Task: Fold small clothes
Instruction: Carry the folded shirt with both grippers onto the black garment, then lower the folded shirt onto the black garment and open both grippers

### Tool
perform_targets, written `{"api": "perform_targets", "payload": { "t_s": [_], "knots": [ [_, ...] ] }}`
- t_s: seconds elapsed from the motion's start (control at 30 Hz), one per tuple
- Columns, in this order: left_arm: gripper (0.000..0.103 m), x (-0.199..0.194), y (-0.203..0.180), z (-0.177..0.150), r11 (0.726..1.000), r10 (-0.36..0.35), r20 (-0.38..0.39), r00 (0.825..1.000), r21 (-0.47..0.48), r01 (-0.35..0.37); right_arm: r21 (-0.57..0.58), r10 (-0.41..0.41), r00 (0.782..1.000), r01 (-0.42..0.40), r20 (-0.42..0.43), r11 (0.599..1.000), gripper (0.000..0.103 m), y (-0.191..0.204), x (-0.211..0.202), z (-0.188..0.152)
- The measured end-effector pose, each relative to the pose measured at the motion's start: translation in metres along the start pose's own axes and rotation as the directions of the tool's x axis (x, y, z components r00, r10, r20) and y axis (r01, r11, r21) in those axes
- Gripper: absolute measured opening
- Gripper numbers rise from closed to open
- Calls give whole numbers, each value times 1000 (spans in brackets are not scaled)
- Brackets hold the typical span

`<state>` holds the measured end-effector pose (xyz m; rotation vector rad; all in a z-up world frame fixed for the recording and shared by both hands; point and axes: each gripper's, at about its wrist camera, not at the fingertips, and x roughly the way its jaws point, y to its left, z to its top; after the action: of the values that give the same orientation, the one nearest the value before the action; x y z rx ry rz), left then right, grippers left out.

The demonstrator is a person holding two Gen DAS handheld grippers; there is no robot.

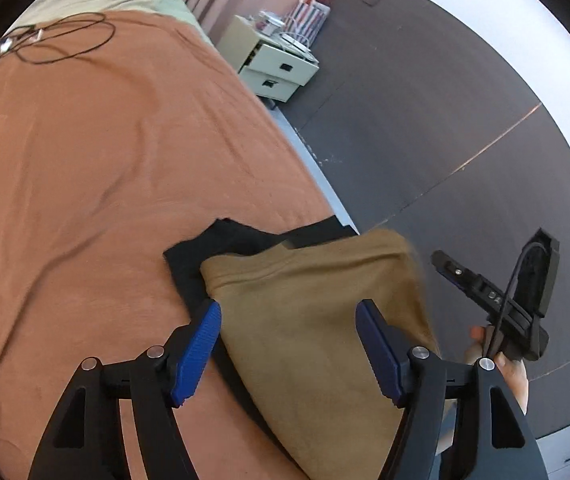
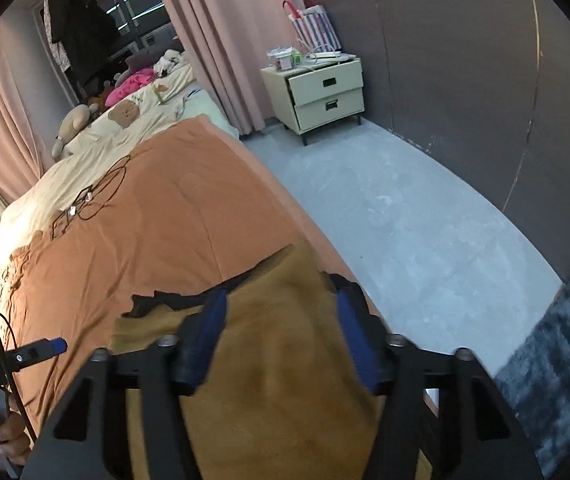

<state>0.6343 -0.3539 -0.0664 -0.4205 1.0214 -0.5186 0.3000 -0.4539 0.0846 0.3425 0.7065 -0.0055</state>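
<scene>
A tan garment lies on top of a black garment near the right edge of the orange bed sheet. My left gripper is open just above the tan cloth, its blue pads spread to either side and holding nothing. In the right wrist view my right gripper is also open over the same tan garment, slightly blurred. The black garment pokes out to its left. One blue-tipped finger of the left gripper shows at far left.
A tangled black cable lies further up the bed, before a cream quilt and plush toys. A cream nightstand with a striped bag stands by the pink curtain. Grey floor and a dark shaggy rug lie to the right.
</scene>
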Motion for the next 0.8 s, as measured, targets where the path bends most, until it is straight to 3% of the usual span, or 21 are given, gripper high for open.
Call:
{"api": "perform_targets", "payload": {
  "t_s": [0.23,0.4,0.57,0.8],
  "knots": [
    [71,8,22,-16,999,-8,-42,999,-39,7,5,-4,999,4,-40,1000,60,-16,-39,-15],
    [71,9,14,-36,1000,-11,-89,996,-3,11,12,-14,999,14,-33,1000,60,-30,-57,-36],
    [71,14,1,-53,999,-12,-135,991,48,18,-1,-16,999,16,-29,1000,42,-33,-69,-60],
    [66,30,-7,-82,997,-27,-243,970,58,43,6,-103,995,103,-15,995,39,-39,-79,-86]
  ]
}}
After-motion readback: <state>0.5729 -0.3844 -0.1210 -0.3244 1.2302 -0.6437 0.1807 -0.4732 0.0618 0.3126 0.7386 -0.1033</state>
